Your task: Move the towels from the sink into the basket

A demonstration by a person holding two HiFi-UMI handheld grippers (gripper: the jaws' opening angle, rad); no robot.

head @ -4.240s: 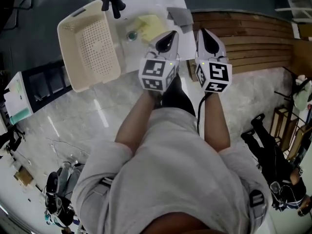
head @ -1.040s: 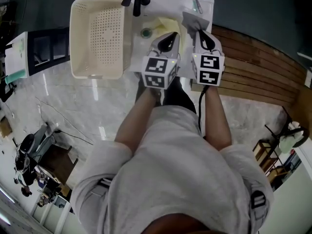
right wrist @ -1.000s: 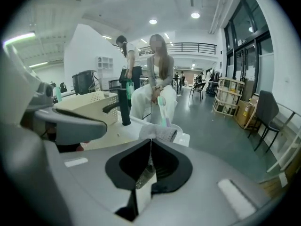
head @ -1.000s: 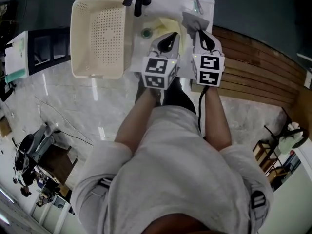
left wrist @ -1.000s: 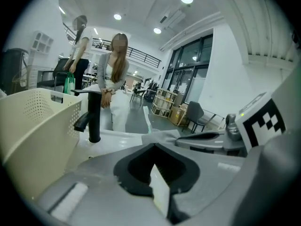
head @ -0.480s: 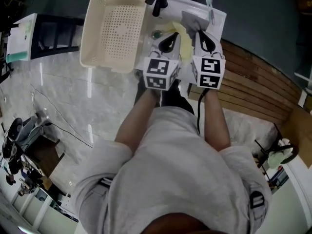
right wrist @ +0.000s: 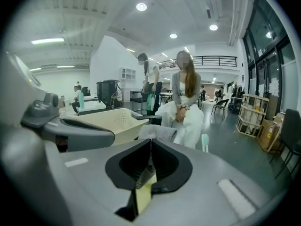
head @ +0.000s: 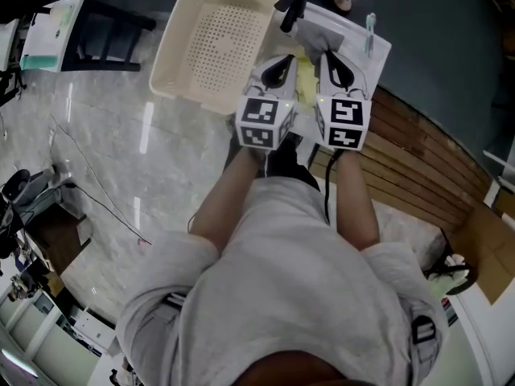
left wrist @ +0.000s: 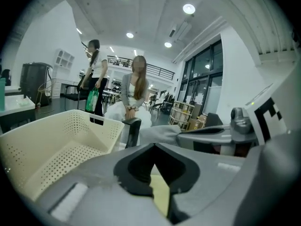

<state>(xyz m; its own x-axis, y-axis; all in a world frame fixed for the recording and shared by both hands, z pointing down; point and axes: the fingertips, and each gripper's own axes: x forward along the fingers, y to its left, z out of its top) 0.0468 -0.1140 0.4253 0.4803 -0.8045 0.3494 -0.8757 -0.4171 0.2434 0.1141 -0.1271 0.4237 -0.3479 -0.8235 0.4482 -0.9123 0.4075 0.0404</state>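
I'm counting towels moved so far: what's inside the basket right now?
Nothing shows in the basket: its perforated floor and walls look bare. The left gripper covers the corner nearest it in the head view, so that bit goes unseen.

Sink mostly covered by left gripper and right gripper, yellow towel only a sliver between them, grey towel partly under the right gripper, basket with lower part behind gripper body in left gripper view, shelves with contents too small to tell
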